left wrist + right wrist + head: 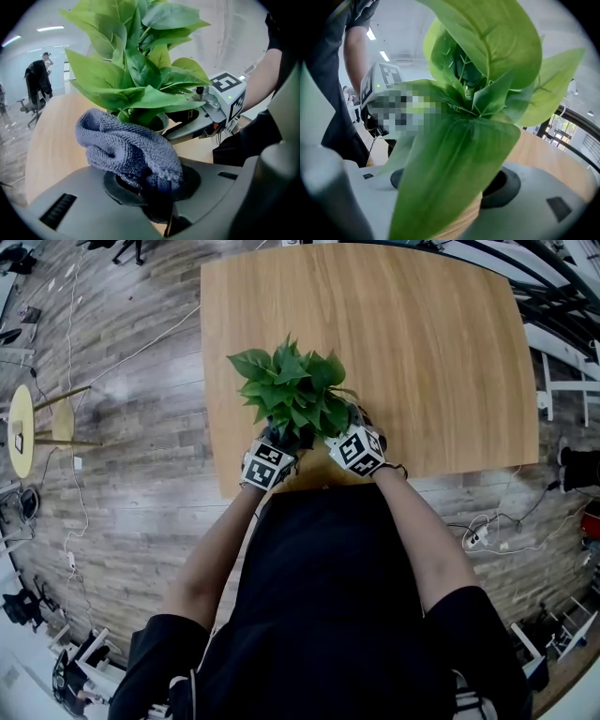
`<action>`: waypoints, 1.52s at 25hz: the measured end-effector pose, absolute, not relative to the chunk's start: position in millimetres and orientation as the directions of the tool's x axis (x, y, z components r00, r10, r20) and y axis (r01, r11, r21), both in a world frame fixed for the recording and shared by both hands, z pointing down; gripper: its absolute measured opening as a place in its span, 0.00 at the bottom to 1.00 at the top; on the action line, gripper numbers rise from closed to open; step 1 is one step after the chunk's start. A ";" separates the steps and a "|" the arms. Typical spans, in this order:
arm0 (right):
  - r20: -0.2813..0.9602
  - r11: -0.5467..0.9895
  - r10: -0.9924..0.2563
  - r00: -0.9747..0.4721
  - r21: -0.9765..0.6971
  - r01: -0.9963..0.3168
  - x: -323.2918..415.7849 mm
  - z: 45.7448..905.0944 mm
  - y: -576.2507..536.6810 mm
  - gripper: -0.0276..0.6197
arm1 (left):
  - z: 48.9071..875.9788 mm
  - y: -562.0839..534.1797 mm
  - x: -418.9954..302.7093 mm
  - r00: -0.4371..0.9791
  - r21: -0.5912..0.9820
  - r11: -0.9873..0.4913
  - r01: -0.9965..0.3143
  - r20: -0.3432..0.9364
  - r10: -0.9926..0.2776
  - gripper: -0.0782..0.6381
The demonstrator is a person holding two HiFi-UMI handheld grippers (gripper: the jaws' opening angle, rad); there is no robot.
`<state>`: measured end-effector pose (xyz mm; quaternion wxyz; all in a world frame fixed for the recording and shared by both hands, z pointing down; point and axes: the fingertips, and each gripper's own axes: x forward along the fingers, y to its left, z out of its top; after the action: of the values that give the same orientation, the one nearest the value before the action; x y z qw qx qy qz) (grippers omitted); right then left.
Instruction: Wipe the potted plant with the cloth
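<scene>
A potted plant [291, 390] with broad green leaves stands near the front edge of the wooden table [431, 352]. My left gripper [150, 187] is shut on a bunched blue-grey cloth [129, 150], which sits just below the lower leaves [136, 93] and in front of the pot's rim [160, 123]. My right gripper [459, 211] is closed around the tan pot [461, 220] from the other side, and a large leaf [450, 164] hangs over its jaws. In the head view both grippers [267, 463] [358, 448] flank the plant's base, and foliage hides their tips.
The table's front edge [309, 486] runs just under the grippers. Wood floor with cables [75, 474] and a small yellow side table [21, 430] lie to the left. A person [38, 79] stands far off in the room.
</scene>
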<state>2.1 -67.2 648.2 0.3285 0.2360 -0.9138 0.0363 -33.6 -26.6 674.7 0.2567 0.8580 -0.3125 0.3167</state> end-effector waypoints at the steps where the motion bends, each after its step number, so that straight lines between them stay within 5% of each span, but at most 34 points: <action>1: 0.619 0.884 -0.412 -0.669 0.092 -0.459 2.2 648.4 -67.0 0.50 | 674.9 -25.4 -32.4 0.609 0.248 -0.677 -0.693 0.704 -0.365 0.24; 11: 0.601 0.902 -0.374 -0.706 0.060 -0.428 4.7 644.0 -33.9 0.50 | 677.6 -26.7 -47.8 0.599 0.255 -0.659 -0.707 0.711 -0.367 0.24; 17: 0.612 0.855 -0.436 -0.659 0.053 -0.516 26.1 651.2 -51.5 0.51 | 678.7 -28.0 -53.9 0.588 0.244 -0.656 -0.714 0.717 -0.373 0.24; 24: 0.624 0.919 -0.353 -0.697 0.089 -0.385 -0.4 645.0 -57.0 0.51 | 680.5 -28.3 -52.7 0.583 0.252 -0.654 -0.713 0.732 -0.353 0.24; 38: 0.612 0.869 -0.427 -0.665 0.075 -0.488 -0.4 647.2 -50.3 0.50 | 679.2 0.8 -22.2 0.623 0.305 -0.656 -0.690 0.713 -0.323 0.24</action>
<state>-0.4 -50.3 647.2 0.3229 0.2512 -0.9113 0.0476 -22.2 0.8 679.2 0.2894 0.8529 -0.2972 0.3169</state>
